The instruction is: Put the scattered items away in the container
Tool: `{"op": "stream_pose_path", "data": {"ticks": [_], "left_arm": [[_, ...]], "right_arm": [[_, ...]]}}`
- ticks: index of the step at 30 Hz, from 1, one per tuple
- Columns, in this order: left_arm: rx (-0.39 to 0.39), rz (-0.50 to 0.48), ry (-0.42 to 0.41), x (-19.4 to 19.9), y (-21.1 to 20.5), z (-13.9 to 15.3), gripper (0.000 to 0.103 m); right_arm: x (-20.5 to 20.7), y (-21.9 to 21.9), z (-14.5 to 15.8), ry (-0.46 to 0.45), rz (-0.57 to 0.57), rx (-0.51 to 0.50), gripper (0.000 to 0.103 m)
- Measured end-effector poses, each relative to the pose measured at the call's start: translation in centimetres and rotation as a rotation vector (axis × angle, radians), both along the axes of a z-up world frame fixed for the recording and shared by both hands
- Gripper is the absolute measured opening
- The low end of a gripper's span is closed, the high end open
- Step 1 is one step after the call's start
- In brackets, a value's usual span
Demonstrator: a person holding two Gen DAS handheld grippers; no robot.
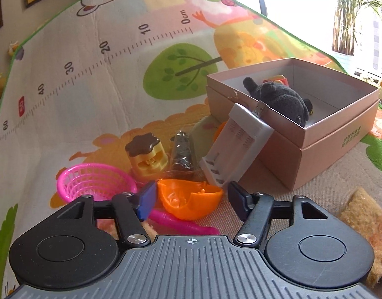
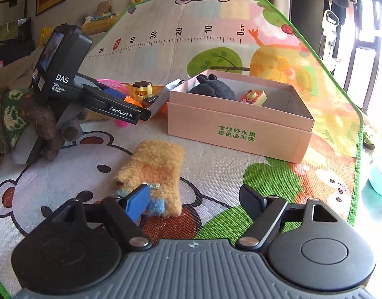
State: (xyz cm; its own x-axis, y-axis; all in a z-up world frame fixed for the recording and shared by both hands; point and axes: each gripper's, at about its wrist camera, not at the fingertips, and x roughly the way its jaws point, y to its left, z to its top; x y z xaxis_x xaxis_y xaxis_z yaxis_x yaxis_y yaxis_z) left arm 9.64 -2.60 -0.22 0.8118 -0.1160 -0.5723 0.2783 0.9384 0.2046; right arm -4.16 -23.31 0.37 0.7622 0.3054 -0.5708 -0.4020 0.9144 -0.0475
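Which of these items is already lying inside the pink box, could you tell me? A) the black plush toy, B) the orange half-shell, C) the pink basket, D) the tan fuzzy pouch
A: the black plush toy lies inside the pink box, while the other three lie on the mat outside it.
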Motion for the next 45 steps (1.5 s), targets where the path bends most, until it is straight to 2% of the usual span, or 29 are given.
{"op": "stream_pose_path", "data": {"ticks": [5,9,14,16,18,21,23,27,30,33,36,39,42,45], "left_arm": [[-0.05,0.002,0.008,-2.1,0.5,0.7,0.061],[-0.148,-0.035,0.01,-6.7,1.5,2.1,0.061],[-0.255,-0.089,0.045,-11.9,2.2,2.1,0.061],[-0.285,-0.1,0.069,-13.1,2.4,1.5,0.068],[-0.303,-0.092,0.079,-13.5,2.6,0.8,0.082],[-0.342,-0.065,0.103,-13.5,3.2,0.1,0.086],[-0.392,-0.047,0.096,-13.4,4.0,0.2,0.095],[-0.472,-0.002,0.125,-12.8,5.3,-0.3,0.095],[-0.49,0.005,0.122,-12.8,5.5,-0.3,0.096],[-0.48,-0.011,0.123,-12.8,5.2,-0.3,0.097],[-0.477,-0.02,0.131,-12.8,5.0,-0.4,0.098],[-0.481,-0.019,0.137,-12.7,5.1,-0.5,0.098],[-0.476,-0.019,0.139,-12.7,5.0,-0.5,0.099],[-0.472,-0.02,0.14,-12.7,4.9,-0.5,0.099]], "right_arm": [[0.3,0.0,-0.1,0.021,0.004,0.001,0.089],[0.7,-0.4,-0.2,0.044,-0.015,0.022,0.096],[0.7,0.0,-0.4,0.042,-0.02,-0.002,0.096],[0.6,0.2,-0.4,0.033,-0.025,-0.019,0.097],[0.5,0.5,-0.4,0.022,-0.03,-0.04,0.097],[0.0,1.3,-0.3,-0.006,-0.036,-0.087,0.097],[-0.2,2.2,-0.1,-0.013,-0.012,-0.112,0.097],[-0.8,4.7,-0.1,-0.031,0.068,-0.156,0.097],[-0.5,6.0,-0.5,-0.058,0.064,-0.24,0.098],[-0.1,5.0,-0.1,-0.061,0.03,-0.276,0.099],[0.2,2.6,-0.1,-0.08,-0.059,-0.342,0.099],[0.9,-0.3,-0.5,-0.101,-0.197,-0.412,0.099],[1.2,-2.6,0.2,-0.088,-0.284,-0.346,0.099],[0.7,-2.5,1.6,-0.101,-0.256,-0.223,0.099]]}}
